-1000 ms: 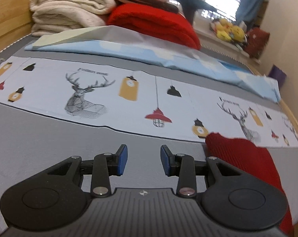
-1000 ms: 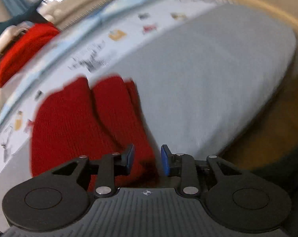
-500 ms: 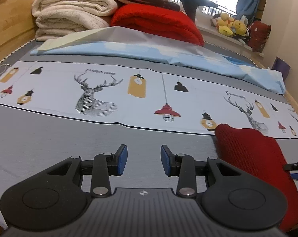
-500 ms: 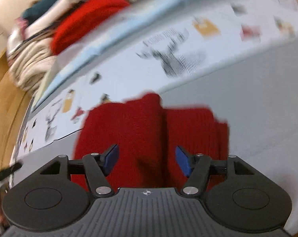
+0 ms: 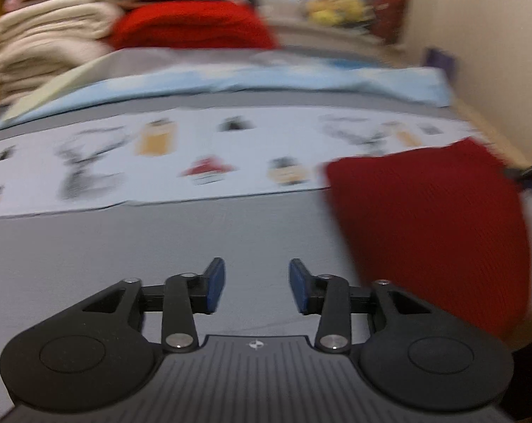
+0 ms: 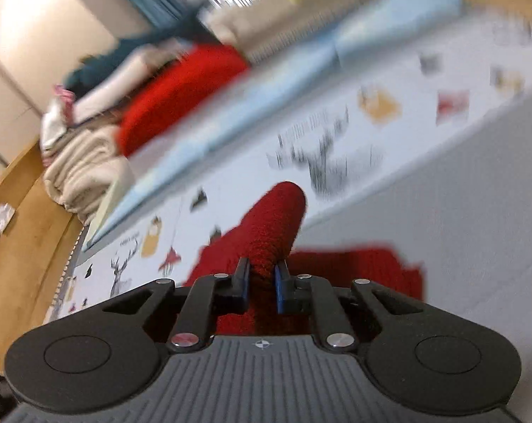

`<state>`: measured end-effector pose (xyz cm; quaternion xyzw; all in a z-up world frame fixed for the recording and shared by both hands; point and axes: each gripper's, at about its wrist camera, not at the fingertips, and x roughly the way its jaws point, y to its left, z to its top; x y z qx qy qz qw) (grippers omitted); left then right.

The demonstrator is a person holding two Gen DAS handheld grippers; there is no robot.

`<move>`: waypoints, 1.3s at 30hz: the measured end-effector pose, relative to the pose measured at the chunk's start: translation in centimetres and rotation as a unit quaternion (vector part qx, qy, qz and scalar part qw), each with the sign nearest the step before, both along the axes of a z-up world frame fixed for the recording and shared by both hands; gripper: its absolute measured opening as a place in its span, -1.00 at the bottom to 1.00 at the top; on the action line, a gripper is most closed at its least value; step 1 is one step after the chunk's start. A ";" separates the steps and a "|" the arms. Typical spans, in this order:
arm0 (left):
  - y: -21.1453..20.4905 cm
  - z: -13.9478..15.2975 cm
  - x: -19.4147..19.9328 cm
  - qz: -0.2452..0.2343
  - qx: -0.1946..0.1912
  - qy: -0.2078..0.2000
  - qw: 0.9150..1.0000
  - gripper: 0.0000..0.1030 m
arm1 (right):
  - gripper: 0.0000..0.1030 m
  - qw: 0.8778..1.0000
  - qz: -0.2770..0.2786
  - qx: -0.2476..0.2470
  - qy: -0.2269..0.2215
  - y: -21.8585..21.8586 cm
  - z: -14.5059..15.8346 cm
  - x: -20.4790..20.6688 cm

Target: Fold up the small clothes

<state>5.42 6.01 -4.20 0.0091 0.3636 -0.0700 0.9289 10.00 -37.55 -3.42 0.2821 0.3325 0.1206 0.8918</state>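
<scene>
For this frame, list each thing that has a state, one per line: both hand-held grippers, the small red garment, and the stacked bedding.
Left hand-held gripper: open, nothing between its jaws, which have just been opening.
Right hand-held gripper: has just closed, shut on the red knit garment.
Red knit garment: one edge pinched and lifted, the rest lying on the grey bed sheet.
Cream blankets: folded, stacked.
Red blanket: folded, on the pile.

Lying on grey printed bedsheet: small red knitted garment, right of left gripper; sitting behind, stack of folded cream blankets, left of folded red blanket.
</scene>
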 end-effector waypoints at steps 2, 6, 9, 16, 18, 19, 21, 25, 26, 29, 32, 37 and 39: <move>-3.7 0.2 0.2 -0.037 -0.018 -0.004 0.999 0.08 | -0.73 1.000 -0.003 -0.010 0.001 -1.3 0.0 -1.6; -10.3 -1.2 0.9 -0.104 -0.014 0.014 0.994 0.08 | -0.73 0.993 0.000 -0.009 0.121 -2.6 -5.1 -0.1; -11.5 -3.9 1.2 -0.104 0.004 0.057 0.993 0.22 | -0.72 0.990 0.035 -0.076 0.110 -0.9 -5.9 0.7; -8.4 -9.7 -1.4 -0.092 -0.032 0.168 0.981 0.27 | -0.48 0.984 0.059 -0.087 0.145 0.1 -6.9 2.0; -8.4 -8.6 -0.6 -0.079 -0.038 0.170 0.982 0.28 | -0.21 0.983 0.057 -0.085 0.154 -0.1 -6.9 1.9; -8.3 -7.9 -0.1 -0.074 -0.044 0.169 0.982 0.27 | -0.03 0.983 0.051 -0.079 0.158 -0.5 -6.8 1.7; -8.1 -6.4 1.6 -0.068 -0.065 0.153 0.984 0.31 | 0.33 0.983 0.034 -0.062 0.170 -1.1 -7.0 1.7; -7.3 -4.6 5.3 -0.053 -0.119 0.140 0.981 0.56 | 0.53 0.977 0.007 0.006 0.213 -3.1 -8.8 2.0; -7.1 -4.7 6.2 -0.049 -0.129 0.142 0.980 0.58 | 0.53 0.975 0.006 0.022 0.219 -3.4 -9.2 2.0; -6.2 -6.5 9.6 -0.027 -0.184 0.182 0.966 0.61 | 0.62 0.968 0.005 0.065 0.241 -3.6 -10.2 2.3; -5.3 -9.1 12.0 -0.008 -0.241 0.211 0.947 0.82 | 0.73 0.961 0.001 0.100 0.260 -3.8 -11.2 2.8; -5.1 -13.7 13.5 0.005 -0.317 0.253 0.914 0.92 | 0.70 0.962 0.022 0.101 0.253 -2.6 -11.5 3.7; -5.4 -13.3 13.8 0.003 -0.307 0.238 0.922 0.78 | 0.44 0.967 0.022 0.091 0.238 -2.2 -11.1 3.8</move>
